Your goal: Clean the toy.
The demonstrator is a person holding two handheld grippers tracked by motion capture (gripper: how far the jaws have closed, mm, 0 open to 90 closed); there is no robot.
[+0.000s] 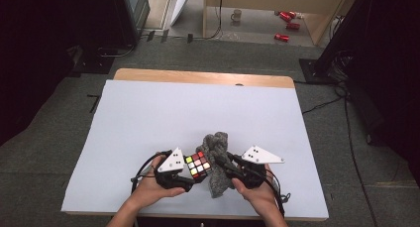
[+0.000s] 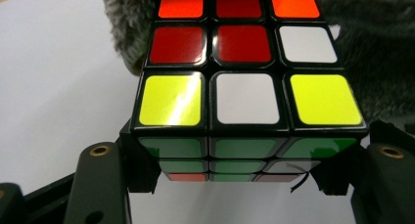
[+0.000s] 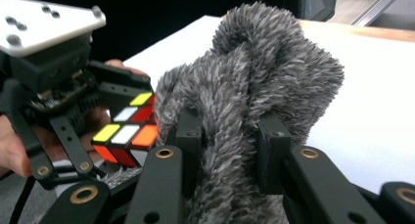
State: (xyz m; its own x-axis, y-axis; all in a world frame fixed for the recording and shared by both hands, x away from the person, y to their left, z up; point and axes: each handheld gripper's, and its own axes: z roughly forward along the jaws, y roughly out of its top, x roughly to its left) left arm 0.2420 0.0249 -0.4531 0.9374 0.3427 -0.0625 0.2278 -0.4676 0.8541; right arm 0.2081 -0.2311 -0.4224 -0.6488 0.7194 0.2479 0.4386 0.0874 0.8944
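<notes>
Near edge of the white surface (image 1: 148,113), centre. Both hands in from the bottom of the high view, each working a pair of tongs.

Left tongs (image 1: 190,173): clenched on the puzzle cube (image 1: 198,165). In the left gripper view the cube (image 2: 244,82) sits between the two black jaws, gripped at its lower layers, one jaw at each side. Top face reads, nearest row: yellow, white, yellow; middle row: red, red, white; far row: orange-red, red, orange. Front face mostly green. The cube appears lifted off the surface, with white showing beneath it, though contact cannot be ruled out.

Right tongs (image 1: 224,163): clenched on the grey furry cloth (image 1: 216,162). The right gripper view shows the cloth (image 3: 254,97) bunched and pinched between the jaws, pile bulging above and around them, standing up in a lumpy heap. Its lower end rests on the surface in the high view.

Cube and cloth: touching. The fur presses against the cube's far side in the left gripper view; in the right gripper view the cube (image 3: 128,133) is tucked against the cloth's left flank, with the left tongs (image 3: 105,150) and left hand (image 3: 14,145) behind it.

Left hand (image 1: 153,185) and right hand (image 1: 257,190) sit close together, cube and cloth between them.
</notes>
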